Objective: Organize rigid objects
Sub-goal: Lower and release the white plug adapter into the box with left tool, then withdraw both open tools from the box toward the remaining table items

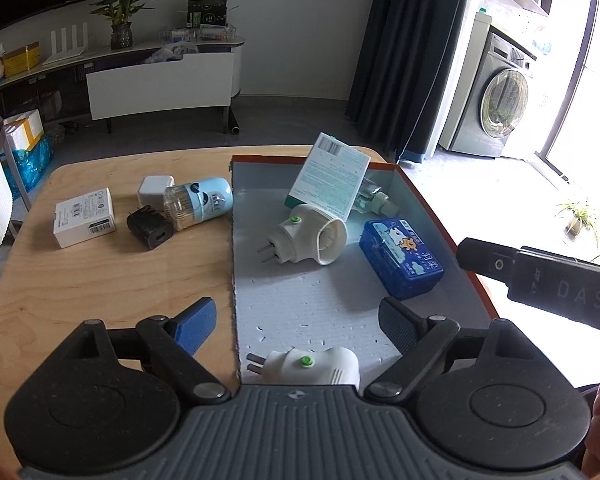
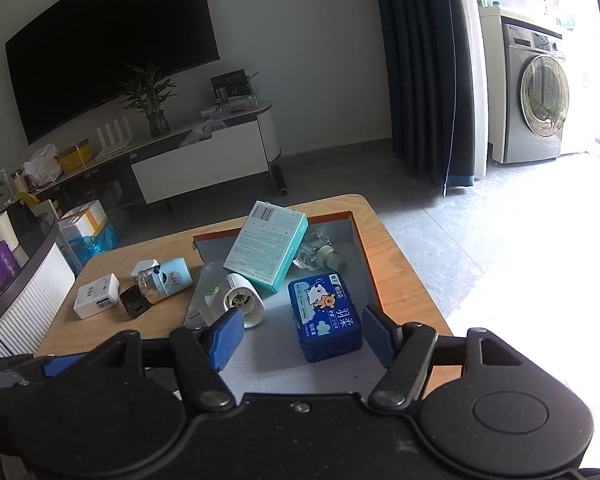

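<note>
Living-room setting, with a dark television, a low media console and a washing machine beyond a wooden table; I logged the contents as follows. On the table sat a shallow tray with an orange rim and pale liner. Inside the tray: a white plug-in vaporizer on its side; a second white plug-in unit at the near edge; a teal carton leaning against a clear refill bottle at the far wall; a blue tin lying flat, label up. Outside the tray, on bare wood to its left: a pale blue and clear jar on its side, a black charger touching it, a white adapter cube behind, and a white box just beside the charger. My left gripper stood spread wide above the second plug-in unit, pinching nothing. My right gripper stood spread either side of the blue tin, its pads clear of it.
</note>
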`<state>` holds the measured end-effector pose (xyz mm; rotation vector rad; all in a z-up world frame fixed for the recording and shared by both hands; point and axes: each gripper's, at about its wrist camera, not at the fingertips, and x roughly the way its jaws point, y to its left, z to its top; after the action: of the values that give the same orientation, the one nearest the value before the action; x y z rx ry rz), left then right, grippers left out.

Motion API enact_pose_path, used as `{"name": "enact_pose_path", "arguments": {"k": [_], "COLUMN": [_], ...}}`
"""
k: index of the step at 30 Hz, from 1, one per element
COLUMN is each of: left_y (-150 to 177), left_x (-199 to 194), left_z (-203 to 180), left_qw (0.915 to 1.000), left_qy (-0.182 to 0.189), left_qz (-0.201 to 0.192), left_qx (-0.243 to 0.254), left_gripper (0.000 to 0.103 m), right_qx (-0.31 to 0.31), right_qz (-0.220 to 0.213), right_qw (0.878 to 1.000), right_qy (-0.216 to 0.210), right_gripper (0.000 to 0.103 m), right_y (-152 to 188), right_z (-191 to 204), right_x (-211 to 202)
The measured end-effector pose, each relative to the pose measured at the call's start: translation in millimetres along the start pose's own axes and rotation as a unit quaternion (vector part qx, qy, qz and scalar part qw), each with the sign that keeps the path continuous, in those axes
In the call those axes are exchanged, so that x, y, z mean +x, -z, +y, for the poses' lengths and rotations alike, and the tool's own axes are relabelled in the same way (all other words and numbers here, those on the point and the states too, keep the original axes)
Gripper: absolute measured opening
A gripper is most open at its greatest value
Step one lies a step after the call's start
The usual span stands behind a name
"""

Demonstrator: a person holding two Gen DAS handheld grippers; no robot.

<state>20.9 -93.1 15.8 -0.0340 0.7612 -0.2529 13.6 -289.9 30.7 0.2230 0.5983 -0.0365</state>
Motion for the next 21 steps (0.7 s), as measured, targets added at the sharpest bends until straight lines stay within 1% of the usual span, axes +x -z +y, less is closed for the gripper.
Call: {"name": "enact_pose_path", "arguments": {"k": [1, 10, 21], "left_y": [-0.3, -2.1, -2.9], "left_x": [-0.9, -5.8, -10.6], "left_z": [3.4, 36.8, 77.9], "left_qw": [1.0000, 0.9990, 0.9952], "left_qy": [-0.005, -0.037, -0.071], "left_qz": [-0.001, -0.001, -0.004], "left_qx": [-0.002, -0.027, -0.067], "left_gripper": [0.091, 0.092, 0.094], "right_qx": [-0.003, -0.034, -0.065], "right_qz": [0.001, 0.013, 0.029], "right_qw": [1.000, 0.999, 0.996], "right_qy": [-0.002, -0.020, -0.046], "right_gripper": [0.082, 0.086, 0.087], "right_y": [-0.3, -0.3, 1.2], "right_z": [2.8, 28.4, 58.0], "right_x": [1.2, 8.7, 20.0]}}
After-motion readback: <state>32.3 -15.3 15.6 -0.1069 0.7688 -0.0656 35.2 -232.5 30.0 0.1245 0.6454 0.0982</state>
